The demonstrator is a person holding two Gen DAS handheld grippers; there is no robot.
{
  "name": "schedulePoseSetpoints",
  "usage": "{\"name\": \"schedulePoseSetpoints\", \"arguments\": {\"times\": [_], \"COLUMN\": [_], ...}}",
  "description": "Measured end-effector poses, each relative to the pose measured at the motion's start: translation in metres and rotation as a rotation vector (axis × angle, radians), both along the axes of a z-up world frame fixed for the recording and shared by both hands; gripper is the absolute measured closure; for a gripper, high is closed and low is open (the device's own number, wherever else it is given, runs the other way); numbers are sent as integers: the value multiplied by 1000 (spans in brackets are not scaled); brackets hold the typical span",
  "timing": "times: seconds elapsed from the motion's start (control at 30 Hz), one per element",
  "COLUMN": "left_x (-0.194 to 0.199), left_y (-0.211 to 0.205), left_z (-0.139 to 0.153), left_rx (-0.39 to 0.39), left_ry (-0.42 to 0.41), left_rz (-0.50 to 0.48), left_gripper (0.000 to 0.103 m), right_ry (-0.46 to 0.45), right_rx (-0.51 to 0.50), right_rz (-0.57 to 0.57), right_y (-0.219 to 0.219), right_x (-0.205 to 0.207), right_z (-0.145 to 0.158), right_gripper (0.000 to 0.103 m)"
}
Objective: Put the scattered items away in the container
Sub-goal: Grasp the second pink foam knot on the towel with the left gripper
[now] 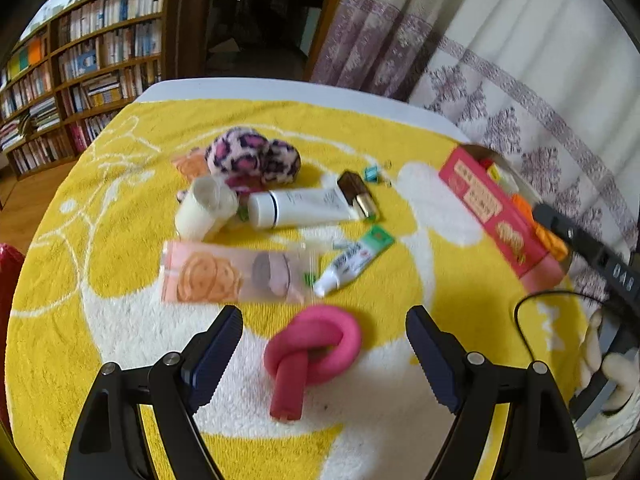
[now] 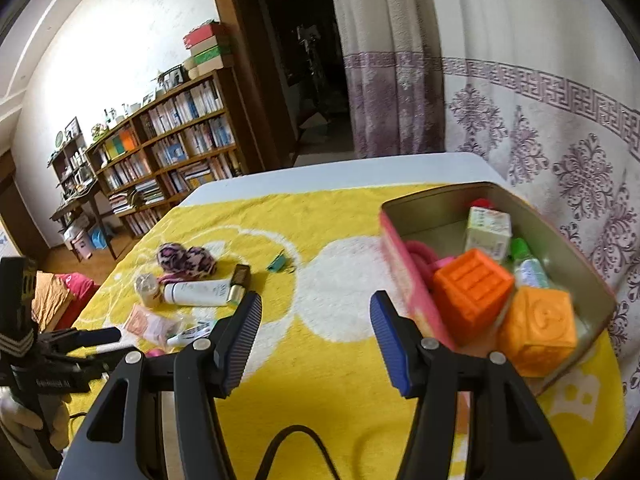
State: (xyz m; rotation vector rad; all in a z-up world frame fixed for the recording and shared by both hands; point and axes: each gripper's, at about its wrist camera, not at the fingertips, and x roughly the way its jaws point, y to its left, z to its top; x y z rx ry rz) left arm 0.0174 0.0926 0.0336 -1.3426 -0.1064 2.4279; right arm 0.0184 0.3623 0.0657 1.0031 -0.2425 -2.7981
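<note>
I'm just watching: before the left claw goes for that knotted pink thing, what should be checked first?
1. Left gripper jaws open and empty: ok.
2. Pink knotted foam lies between the jaws' line, unobstructed: ok.
3. Jaws low enough to close on it: cannot tell.
4. Right gripper empty, clear of the tin: ok.
5. Pink tin upright, open: ok.
6. Room left in the tin beside the orange blocks: cannot tell.

Soft daylight comes through the pale curtain [image 2: 520, 40] on my right and fills both views, so the yellow towel [image 1: 360, 128] looks bright and even, with only faint shadows under the things on it. The doorway [image 2: 304, 60] behind stays dark. Both pictures bulge like a fishbowl, with black corners and curved bookshelves [image 1: 92, 52]. Motion blur smears the pink box [image 1: 492, 216] and the orange blocks [image 2: 472, 296].
</note>
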Motion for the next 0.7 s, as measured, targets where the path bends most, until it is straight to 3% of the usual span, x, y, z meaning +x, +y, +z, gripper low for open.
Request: {"name": "schedulePoseSetpoints", "arguments": {"times": [0.17,0.57,0.6,0.67,0.7], "left_x": [5,2,3,5,6], "left_y": [6,1,2,4,5], "left_z": [-11,-28,-29,-29,-29], "left_rx": [-75,-74,-76,-84,-85], "left_ry": [21,6,12,23,30], "left_rz": [-22,-9,-13,-23,-24], "left_gripper": [18,18,21,44,45], "right_ry": [-17,-70,-81,-95,-102], "right_rx": [11,0,-9,-19,-23], "right_rz": [22,65,74,87,96], "right_y": [-14,-34,-36,-39,-42], "right_x": [-3,-9,-10,-11,-12], "right_z": [-3,-14,-17,-20,-21], "right_gripper": [42,42,42,42,42]}}
